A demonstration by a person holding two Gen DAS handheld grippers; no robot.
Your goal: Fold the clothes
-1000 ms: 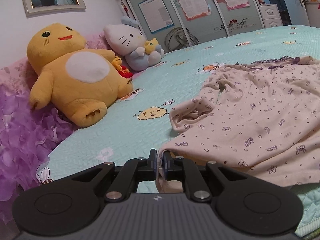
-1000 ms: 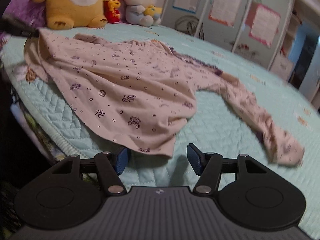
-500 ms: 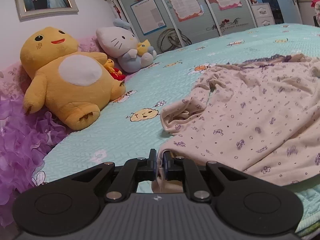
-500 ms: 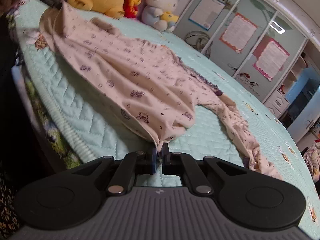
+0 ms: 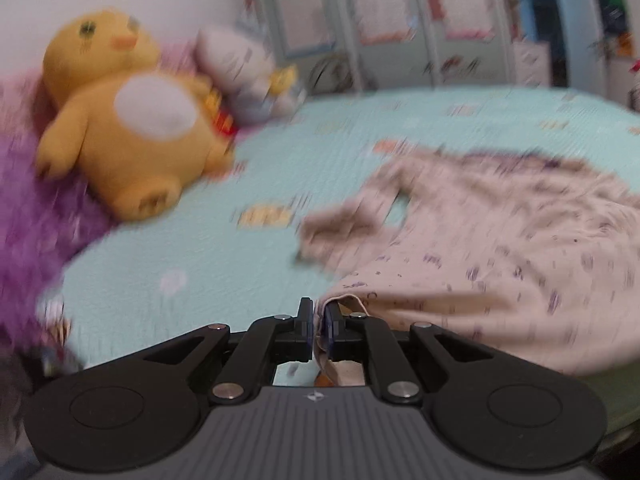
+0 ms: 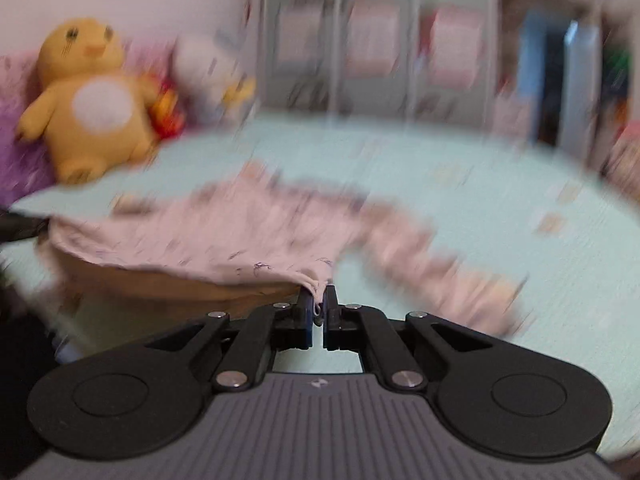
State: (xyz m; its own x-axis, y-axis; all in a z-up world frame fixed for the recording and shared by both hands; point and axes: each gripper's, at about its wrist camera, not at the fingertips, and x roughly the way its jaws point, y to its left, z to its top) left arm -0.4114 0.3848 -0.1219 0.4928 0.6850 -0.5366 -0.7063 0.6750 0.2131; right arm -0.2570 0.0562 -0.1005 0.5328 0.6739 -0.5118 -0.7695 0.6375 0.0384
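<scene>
Both hand-held grippers have cloth: the left hand-held gripper (image 5: 319,322) is clamped tight on one hem corner of the shirt (image 5: 500,248), the right hand-held gripper (image 6: 319,307) pinched on the other. Hem's off the bed (image 5: 208,248), the rest trailing on the quilt. Blurry, but this looks like the opening fold. Next: carry the hem over towards the collar, evenly.

The mint quilted bed (image 6: 460,200) lies bare to the right of the pink patterned garment (image 6: 224,236) and beyond it, leaving room to pass. At the head, the yellow plush toy (image 5: 132,128), the white plush cat (image 5: 240,68) and purple ruffled bedding (image 5: 32,220) block the left side.
</scene>
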